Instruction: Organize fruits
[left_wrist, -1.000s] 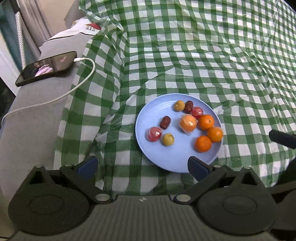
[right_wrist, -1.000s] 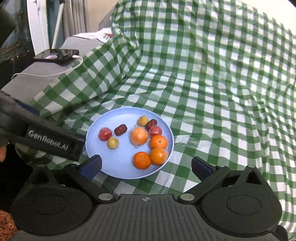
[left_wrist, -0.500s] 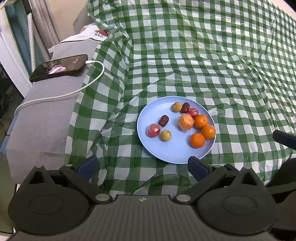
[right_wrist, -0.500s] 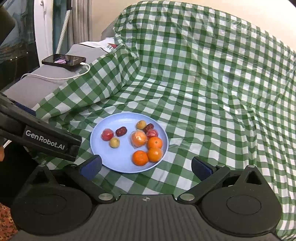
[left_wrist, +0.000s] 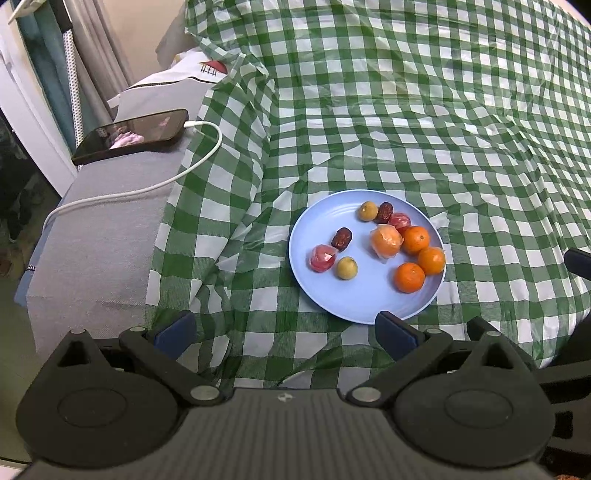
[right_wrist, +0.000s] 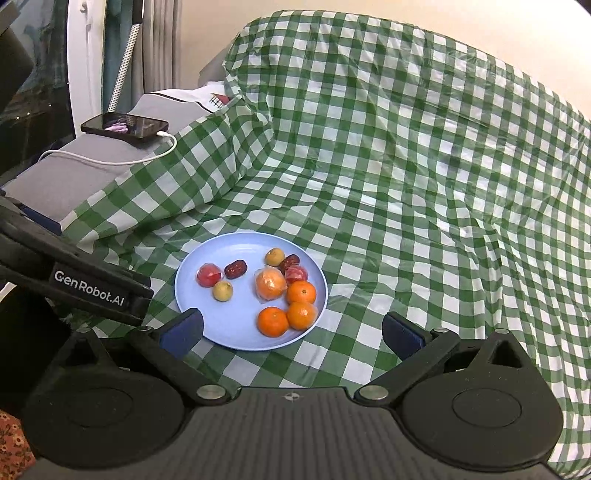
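Each camera sits behind its own claw and looks forward and down along the two fingers. The left wrist view, over the left claw (left_wrist: 282, 334), faces the blue plate (left_wrist: 354, 299) from above and close by. The right wrist view, over the right claw (right_wrist: 293, 332), stands lower and to the right. Both share the plate (right_wrist: 192, 295), the checked cloth (right_wrist: 406, 166) and the phone (left_wrist: 131, 134) (right_wrist: 123, 125); the right view also catches the left claw's body
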